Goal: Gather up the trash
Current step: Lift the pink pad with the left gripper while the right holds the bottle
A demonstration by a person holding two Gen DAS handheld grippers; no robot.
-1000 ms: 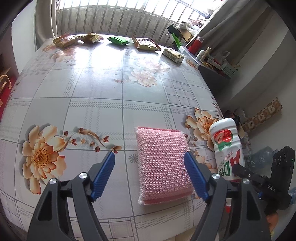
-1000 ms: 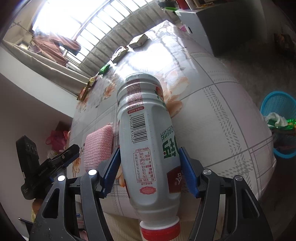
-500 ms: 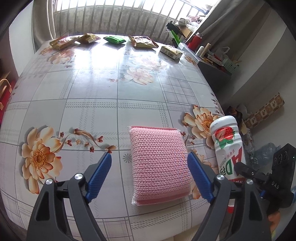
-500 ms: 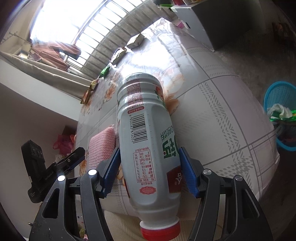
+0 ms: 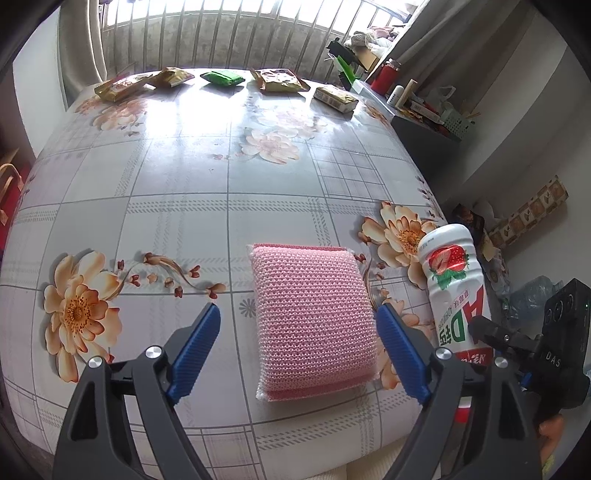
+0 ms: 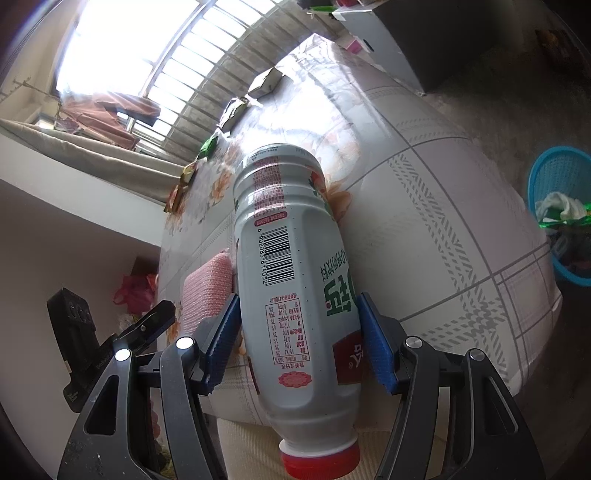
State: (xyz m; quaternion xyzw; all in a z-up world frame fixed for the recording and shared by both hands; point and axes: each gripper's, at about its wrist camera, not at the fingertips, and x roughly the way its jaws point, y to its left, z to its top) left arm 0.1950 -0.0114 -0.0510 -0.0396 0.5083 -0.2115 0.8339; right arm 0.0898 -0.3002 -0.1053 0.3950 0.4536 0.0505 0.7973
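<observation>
My right gripper (image 6: 299, 336) is shut on a white drink bottle (image 6: 291, 280) with a red cap, held tilted over the table's near right corner; the bottle also shows in the left wrist view (image 5: 456, 291). My left gripper (image 5: 299, 347) is open, its blue fingers either side of a pink knitted sponge (image 5: 314, 317) that lies flat on the floral tablecloth (image 5: 184, 206). The sponge also shows in the right wrist view (image 6: 208, 291). Several snack wrappers (image 5: 277, 79) lie along the table's far edge.
A blue trash basket (image 6: 561, 218) with rubbish in it stands on the floor to the right of the table. A dark cabinet with clutter (image 5: 424, 114) stands at the right. A window with bars (image 5: 221, 33) is behind the table.
The left gripper has pulled back a little from the sponge, still open. The right gripper still holds the bottle, and its view has shifted slightly so the basket shows further right.
</observation>
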